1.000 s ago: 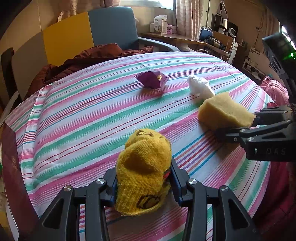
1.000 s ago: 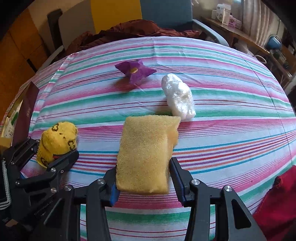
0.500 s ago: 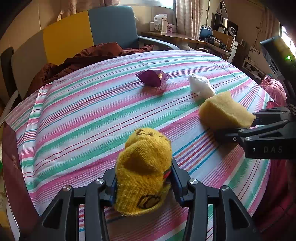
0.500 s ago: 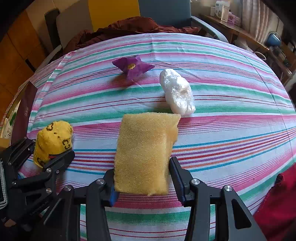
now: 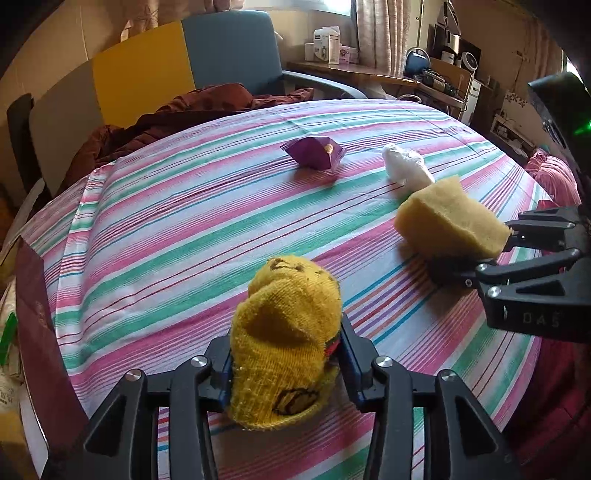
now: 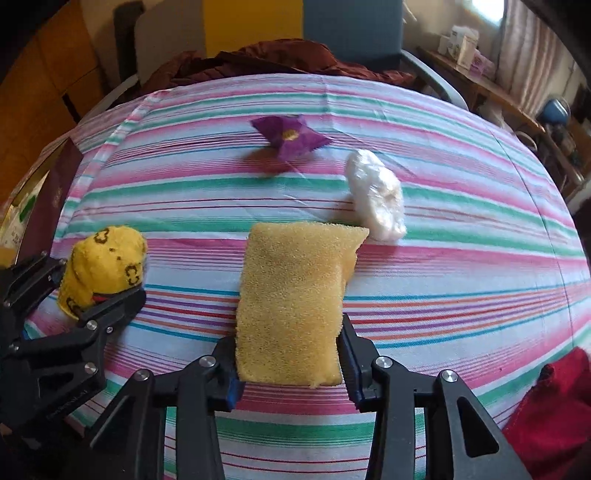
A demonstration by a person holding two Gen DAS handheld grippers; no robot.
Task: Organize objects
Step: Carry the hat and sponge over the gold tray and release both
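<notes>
Ahead of my jaws a surface under a striped cloth (image 5: 177, 229) is stretching away. Beyond its far edge a blue and yellow armchair (image 5: 207, 51) is standing, with a maroon blanket (image 5: 207, 103) lying over its seat. Farther right, daylight is coming through a curtained window (image 5: 373, 29) above a cluttered wooden side table (image 5: 354, 74).

The sock's (image 5: 284, 343) underside is hidden between the left tool's (image 5: 286, 365) pads; a red cloth (image 6: 554, 402) is cut off right of the right tool (image 6: 290, 363).
</notes>
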